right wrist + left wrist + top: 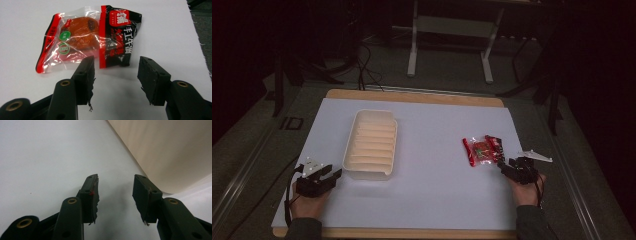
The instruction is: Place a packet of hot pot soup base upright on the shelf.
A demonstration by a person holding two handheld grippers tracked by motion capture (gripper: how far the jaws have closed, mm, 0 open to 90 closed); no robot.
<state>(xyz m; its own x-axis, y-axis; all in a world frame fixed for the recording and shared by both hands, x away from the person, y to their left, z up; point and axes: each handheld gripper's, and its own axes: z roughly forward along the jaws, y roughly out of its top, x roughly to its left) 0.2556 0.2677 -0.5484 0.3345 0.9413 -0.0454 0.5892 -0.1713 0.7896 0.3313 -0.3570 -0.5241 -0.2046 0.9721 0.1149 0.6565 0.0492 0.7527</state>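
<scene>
A red and black snack packet (482, 150) with a clear window lies flat on the white table cover at the right. My right gripper (507, 167) sits just near of it, open, with nothing between its pads. In the right gripper view the snack packet (90, 40) lies just beyond the open right gripper (116, 72), its near edge close to the left fingertip. A cream ribbed tray (371, 145) stands left of centre. My left gripper (332, 175) rests open by the tray's near left corner. In the left gripper view the tray wall (170, 150) rises right of the open left gripper (115, 191).
The white cover (432, 165) lies on a wooden table top (412, 96) whose edge shows at the back and front. Dark floor, cables and a metal stand leg (413, 45) lie beyond the table. Bare cover stretches between tray and packet.
</scene>
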